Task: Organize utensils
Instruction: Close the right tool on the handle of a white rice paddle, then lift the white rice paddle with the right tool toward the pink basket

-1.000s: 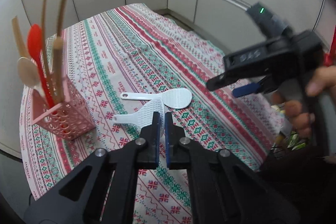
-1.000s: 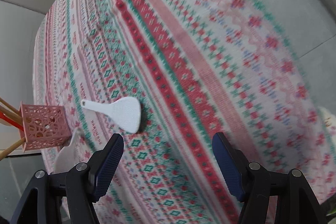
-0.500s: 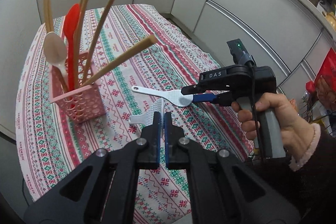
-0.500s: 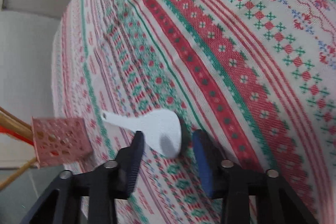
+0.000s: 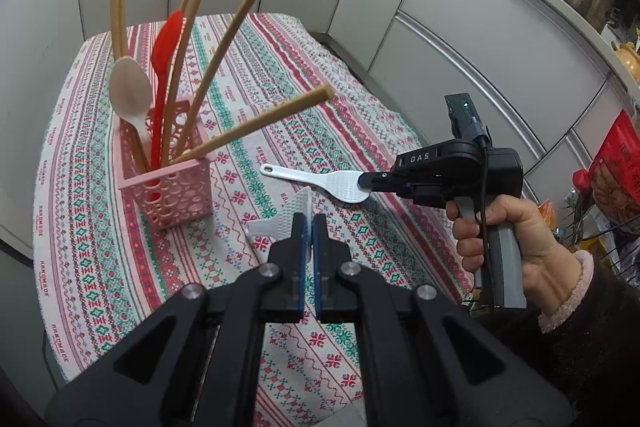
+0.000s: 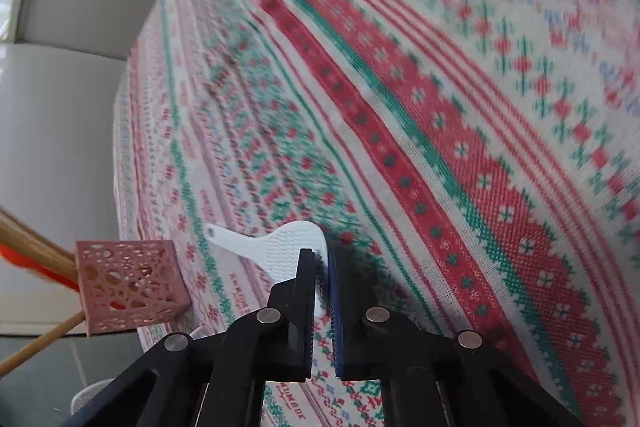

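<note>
Two white paddles are still outside the pink holder point(image 5: 166, 183), and each is now in a gripper. The left gripper point(image 5: 307, 223), at lower centre of the left wrist view, is closed on the blade of one paddle point(image 5: 286, 221), which stands on edge between its pads, clear of the cloth point(image 5: 248, 75) as far as can be judged. The right gripper point(image 5: 370, 181), at centre right of that view, has just closed its jaws on the blade tip of the second paddle point(image 5: 320, 179); the right wrist view confirms the pads pinching the blade edge point(image 6: 288, 247). Whether this paddle rests on the cloth or is just off it cannot be told.

Done: the holder, at centre left of the left wrist view, already contains several wooden sticks, a red spatula point(image 5: 166, 55) and a pale spoon point(image 5: 130, 91).

Left, in my judgement: both paddles need carrying to the holder and dropping in handle first. No other loose utensil is visible on the cloth. The task appears near completion.
</note>
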A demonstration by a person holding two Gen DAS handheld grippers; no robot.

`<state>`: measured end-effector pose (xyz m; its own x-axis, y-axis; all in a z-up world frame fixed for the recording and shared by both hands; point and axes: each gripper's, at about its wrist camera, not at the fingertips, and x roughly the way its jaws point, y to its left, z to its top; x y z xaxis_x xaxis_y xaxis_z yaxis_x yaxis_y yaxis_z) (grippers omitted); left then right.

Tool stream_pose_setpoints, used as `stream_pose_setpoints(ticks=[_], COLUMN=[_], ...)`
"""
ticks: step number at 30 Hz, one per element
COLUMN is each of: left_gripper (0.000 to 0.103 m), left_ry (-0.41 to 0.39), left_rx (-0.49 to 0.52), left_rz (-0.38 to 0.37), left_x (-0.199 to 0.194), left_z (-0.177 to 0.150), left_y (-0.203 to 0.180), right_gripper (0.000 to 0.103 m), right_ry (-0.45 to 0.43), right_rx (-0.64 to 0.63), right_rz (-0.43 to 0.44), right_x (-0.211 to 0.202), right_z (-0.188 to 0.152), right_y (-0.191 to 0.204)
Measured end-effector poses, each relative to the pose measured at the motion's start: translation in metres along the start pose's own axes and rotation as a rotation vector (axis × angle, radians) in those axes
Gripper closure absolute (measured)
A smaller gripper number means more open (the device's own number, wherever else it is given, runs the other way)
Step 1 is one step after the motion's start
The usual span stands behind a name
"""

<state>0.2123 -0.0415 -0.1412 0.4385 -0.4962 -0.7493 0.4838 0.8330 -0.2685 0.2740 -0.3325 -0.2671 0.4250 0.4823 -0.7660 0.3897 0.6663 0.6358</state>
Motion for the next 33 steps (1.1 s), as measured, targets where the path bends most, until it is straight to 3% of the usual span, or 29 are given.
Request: stream_pose_setpoints(ticks=[12, 17, 24, 29, 33], left_gripper=[0.1, 0.1, 0.1, 0.1, 0.1], left_ry=[-0.264, -0.329, -0.343, -0.264, -0.219], left_rx=[-0.033, -0.107, -0.158, -0.213, -0.268], left_rz=[-0.098, -0.083, -0.053, 0.019, 0.021], left_x=[-0.102, -0.112, -0.104, -0.066, -0.046], left_z=[0.025, 0.034, 0.042, 0.047, 0.046], left_y=[0.006, 0.025, 0.042, 0.066, 0.086], right_gripper=[0.1, 0.1, 0.1, 0.1, 0.1], right_ry=[-0.212, -0.301, -0.331, -0.305, -0.299], right_rx=[-0.414, -0.537, -0.606, -0.599, -0.591], right_rz=[-0.081, -0.086, -0.066, -0.066, -0.071], right_x=[-0.113, -0.146, -0.157, -0.143, -0.14], right_z=[-0.027, -0.041, -0.053, -0.051, -0.05], right_y=[0.104, 0.14, 0.163, 0.164, 0.163])
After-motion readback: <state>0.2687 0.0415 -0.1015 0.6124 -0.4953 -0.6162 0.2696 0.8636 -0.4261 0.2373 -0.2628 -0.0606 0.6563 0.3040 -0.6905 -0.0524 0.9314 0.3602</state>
